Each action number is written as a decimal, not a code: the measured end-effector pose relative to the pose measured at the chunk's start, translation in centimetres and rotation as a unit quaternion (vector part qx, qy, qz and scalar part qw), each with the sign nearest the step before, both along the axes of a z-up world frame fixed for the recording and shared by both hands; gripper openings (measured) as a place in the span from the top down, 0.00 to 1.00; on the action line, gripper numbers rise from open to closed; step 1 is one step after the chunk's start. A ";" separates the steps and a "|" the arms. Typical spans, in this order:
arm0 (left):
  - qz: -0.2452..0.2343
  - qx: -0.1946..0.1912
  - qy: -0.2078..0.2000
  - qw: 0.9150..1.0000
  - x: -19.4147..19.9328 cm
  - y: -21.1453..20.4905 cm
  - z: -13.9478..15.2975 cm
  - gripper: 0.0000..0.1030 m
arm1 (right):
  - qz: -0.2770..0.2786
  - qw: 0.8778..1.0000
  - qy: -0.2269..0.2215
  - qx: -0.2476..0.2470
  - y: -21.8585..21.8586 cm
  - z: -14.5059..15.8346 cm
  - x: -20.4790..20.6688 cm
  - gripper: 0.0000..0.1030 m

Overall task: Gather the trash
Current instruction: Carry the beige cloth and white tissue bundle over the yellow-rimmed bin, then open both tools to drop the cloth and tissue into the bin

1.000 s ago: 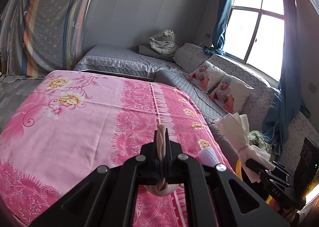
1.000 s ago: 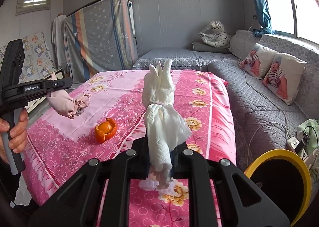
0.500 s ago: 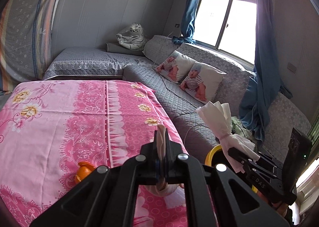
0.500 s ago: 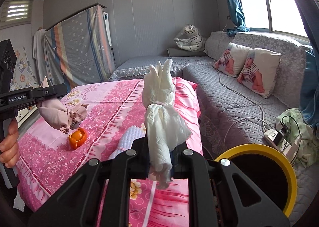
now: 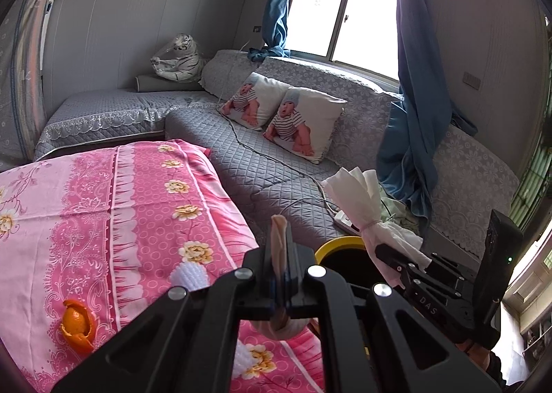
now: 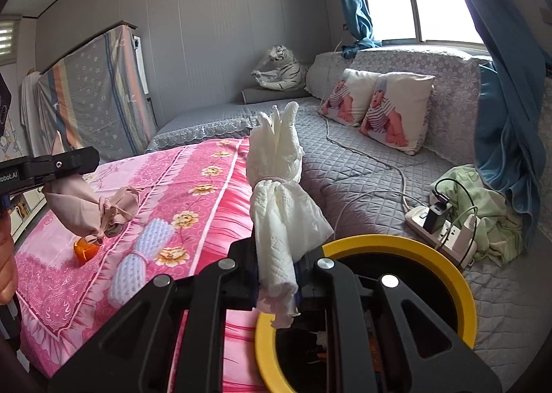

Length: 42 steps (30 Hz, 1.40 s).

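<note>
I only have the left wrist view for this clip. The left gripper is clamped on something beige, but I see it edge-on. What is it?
Observer: The right wrist view shows a beige tissue bundle, tied near one end, hanging from the left gripper.
Operator: Is anything in the bin? I see only a bit of the rim.
Observer: Yes. Below the right gripper and its white tissue bundle, scraps lie in the yellow-rimmed bin.
Operator: What's lying on the pink cloth?
Observer: Next to the orange peel there is a pale blue bundle, tied at its middle.
</note>
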<state>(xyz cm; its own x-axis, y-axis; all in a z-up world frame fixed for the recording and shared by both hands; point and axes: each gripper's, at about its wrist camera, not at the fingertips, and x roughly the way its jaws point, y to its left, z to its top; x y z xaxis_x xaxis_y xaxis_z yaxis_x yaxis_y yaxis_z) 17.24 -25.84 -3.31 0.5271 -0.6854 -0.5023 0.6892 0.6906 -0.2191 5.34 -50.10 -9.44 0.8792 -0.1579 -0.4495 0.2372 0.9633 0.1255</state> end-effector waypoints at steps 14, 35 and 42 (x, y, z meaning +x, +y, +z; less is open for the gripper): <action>-0.071 0.033 -0.021 0.997 -2.3 -7.9 -1.7 0.97 | -0.079 0.997 0.021 0.008 -4.8 -2.8 -3.0 0.87; -0.116 0.078 0.034 0.990 -2.4 -15.0 -6.9 0.97 | -0.133 0.986 0.080 0.059 -8.9 -7.9 -4.0 0.87; -0.118 0.085 0.074 0.987 -1.4 -16.2 -8.6 0.94 | -0.145 0.983 0.094 0.069 -9.5 -8.6 -4.4 0.85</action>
<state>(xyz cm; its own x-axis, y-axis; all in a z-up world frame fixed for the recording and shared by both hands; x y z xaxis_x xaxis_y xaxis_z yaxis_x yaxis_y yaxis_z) 15.79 -42.02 -11.90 0.2755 -0.6794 -0.6801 0.8042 0.5505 -0.2241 0.95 -59.61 -18.09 0.7062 -0.3156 -0.6338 0.5305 0.8287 0.1785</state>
